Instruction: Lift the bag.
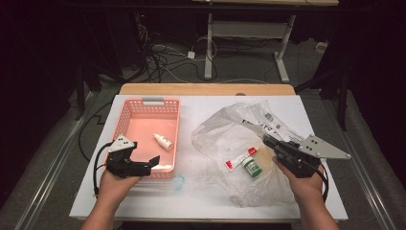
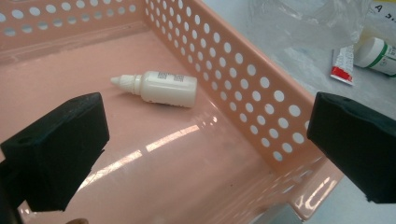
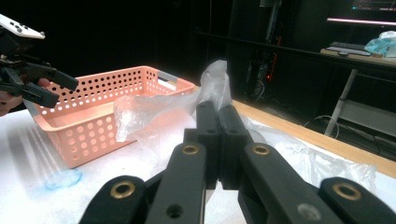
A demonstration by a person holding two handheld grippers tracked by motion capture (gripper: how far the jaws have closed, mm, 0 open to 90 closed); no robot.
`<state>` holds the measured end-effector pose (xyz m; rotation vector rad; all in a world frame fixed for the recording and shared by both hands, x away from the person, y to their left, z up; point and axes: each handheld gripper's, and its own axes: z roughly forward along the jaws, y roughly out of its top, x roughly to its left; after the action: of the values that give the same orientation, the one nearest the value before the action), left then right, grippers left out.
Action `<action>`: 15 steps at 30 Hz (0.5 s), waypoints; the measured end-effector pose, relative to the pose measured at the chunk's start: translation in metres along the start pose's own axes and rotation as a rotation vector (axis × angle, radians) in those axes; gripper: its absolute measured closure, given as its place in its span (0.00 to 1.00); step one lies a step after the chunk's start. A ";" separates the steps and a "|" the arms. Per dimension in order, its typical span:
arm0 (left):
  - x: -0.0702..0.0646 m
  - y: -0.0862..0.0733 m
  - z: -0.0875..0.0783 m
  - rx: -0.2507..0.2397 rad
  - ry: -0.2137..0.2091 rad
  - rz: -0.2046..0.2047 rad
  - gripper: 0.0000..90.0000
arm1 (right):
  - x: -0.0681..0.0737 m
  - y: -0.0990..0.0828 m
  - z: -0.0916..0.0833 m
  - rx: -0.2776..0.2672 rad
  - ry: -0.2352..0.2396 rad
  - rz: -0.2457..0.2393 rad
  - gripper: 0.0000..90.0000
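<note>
A pink perforated basket (image 1: 143, 103) (image 2: 243, 70) (image 3: 107, 93) stands on the left of the white table (image 1: 143, 201). Inside it a small white dropper bottle (image 1: 163, 141) (image 2: 163, 88) lies on its side. My left gripper (image 1: 151, 163) (image 2: 205, 140) (image 3: 60, 91) hovers open over the basket's near right corner, nothing between its jaws. A crumpled clear plastic bag (image 1: 225, 129) (image 3: 154, 112) lies at the right. My right gripper (image 1: 266, 139) (image 3: 217, 109) is shut at the bag's edge, with the film rising in a peak from its tips.
A red-and-white tube (image 1: 241, 159) (image 2: 342, 65) and a green-and-white capped jar (image 1: 251, 166) (image 2: 378, 56) lie on the bag, just left of the right gripper. A small bluish clear round thing (image 1: 178, 182) (image 3: 63, 179) sits on the table near the basket's front corner.
</note>
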<state>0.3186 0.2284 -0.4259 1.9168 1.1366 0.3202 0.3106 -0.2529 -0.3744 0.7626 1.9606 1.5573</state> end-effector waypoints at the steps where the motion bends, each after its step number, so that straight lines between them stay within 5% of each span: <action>1: -0.001 0.002 0.000 0.000 0.002 0.006 0.00 | 0.000 0.000 0.000 0.000 0.000 0.000 1.00; 15: 0.006 0.046 0.006 -0.020 0.011 0.017 0.00 | -0.001 0.005 0.000 -0.012 -0.010 0.001 1.00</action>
<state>0.3525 0.2197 -0.3950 1.9105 1.1206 0.3507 0.3118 -0.2521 -0.3699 0.7656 1.9425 1.5612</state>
